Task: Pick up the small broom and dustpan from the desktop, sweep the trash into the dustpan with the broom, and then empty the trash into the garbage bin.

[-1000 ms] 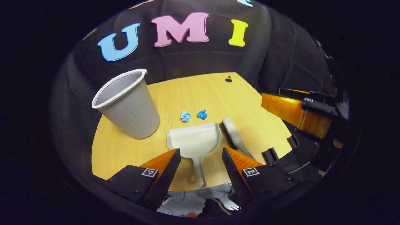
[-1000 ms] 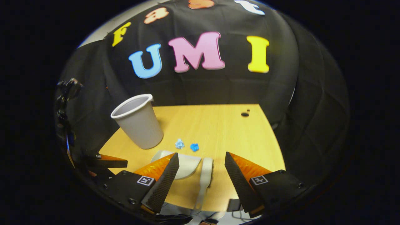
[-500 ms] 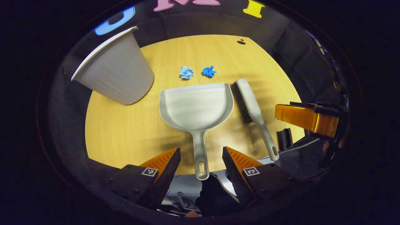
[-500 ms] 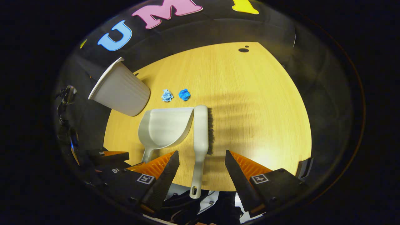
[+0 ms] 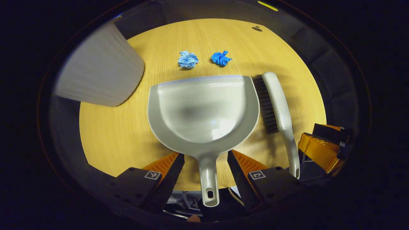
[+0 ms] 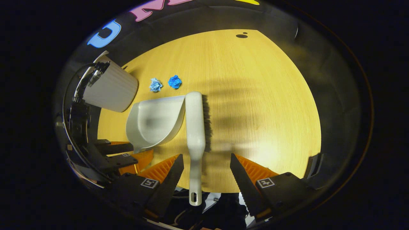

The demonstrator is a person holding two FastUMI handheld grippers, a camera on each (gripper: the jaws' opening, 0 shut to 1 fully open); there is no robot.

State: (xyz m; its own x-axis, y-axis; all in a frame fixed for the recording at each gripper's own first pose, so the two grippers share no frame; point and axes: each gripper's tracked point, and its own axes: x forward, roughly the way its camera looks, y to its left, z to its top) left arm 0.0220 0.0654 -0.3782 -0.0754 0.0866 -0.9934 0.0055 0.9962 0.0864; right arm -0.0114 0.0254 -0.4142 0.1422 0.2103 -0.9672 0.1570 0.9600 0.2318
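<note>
Left gripper view: the left tool (image 5: pixel 204 159) hangs spread wide and empty, the dustpan (image 5: pixel 204 108) handle running straight back between its fingers, pan mouth facing two blue paper scraps (image 5: pixel 204 59) on the wooden surface (image 5: pixel 111 134).
Bin: grey garbage bin (image 5: pixel 99 70) stands at the far left.
Right gripper view: the right tool (image 6: pixel 206 161) is likewise wide apart, holding nothing; the broom (image 6: pixel 195 127) lies lengthwise, handle toward it and nearer its left finger.
Writing: no legible brand or label on either item.
</note>
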